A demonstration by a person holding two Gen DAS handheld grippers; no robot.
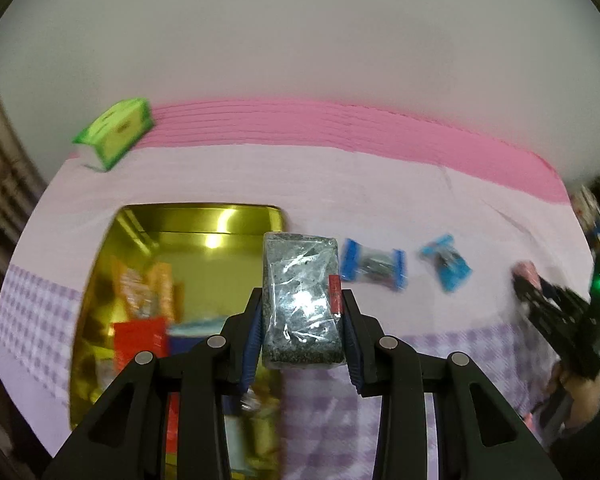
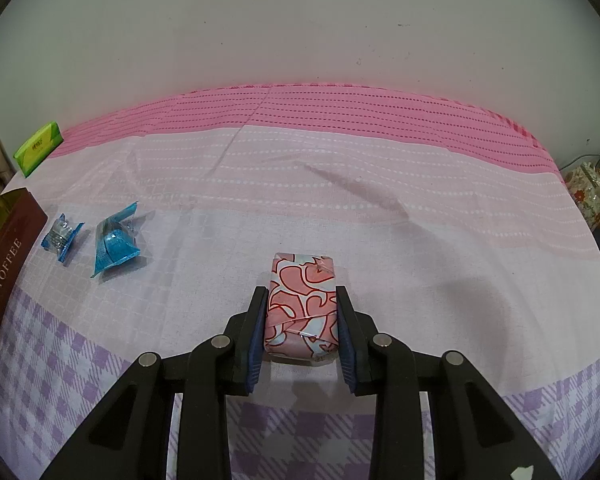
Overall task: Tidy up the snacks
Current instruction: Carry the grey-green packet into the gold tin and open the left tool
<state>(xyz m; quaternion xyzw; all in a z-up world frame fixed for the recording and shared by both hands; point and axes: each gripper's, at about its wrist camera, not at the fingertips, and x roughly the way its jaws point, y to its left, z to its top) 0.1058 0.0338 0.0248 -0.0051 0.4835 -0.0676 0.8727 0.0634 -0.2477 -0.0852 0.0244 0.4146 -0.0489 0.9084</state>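
Observation:
My left gripper (image 1: 302,304) is shut on a dark speckled bar in clear wrap (image 1: 300,300), held in the air just right of the gold tin (image 1: 180,216). Several snack packets lie inside that tin, orange and red ones among them. In the right wrist view my right gripper (image 2: 302,312) is shut on a pink and white patterned packet (image 2: 302,304) that rests on the tablecloth. Two blue-wrapped candies (image 2: 62,238) (image 2: 116,240) lie on the cloth at the left; the left wrist view shows them too, blue candies (image 1: 374,266) (image 1: 446,262), blurred.
A green box (image 2: 38,148) sits at the far left edge of the table near the wall. The tin's brown "TOFFEE" side (image 2: 4,272) stands at the left. The other gripper and a hand (image 1: 560,320) show at the right. A pink and lilac checked cloth (image 2: 340,200) covers the table.

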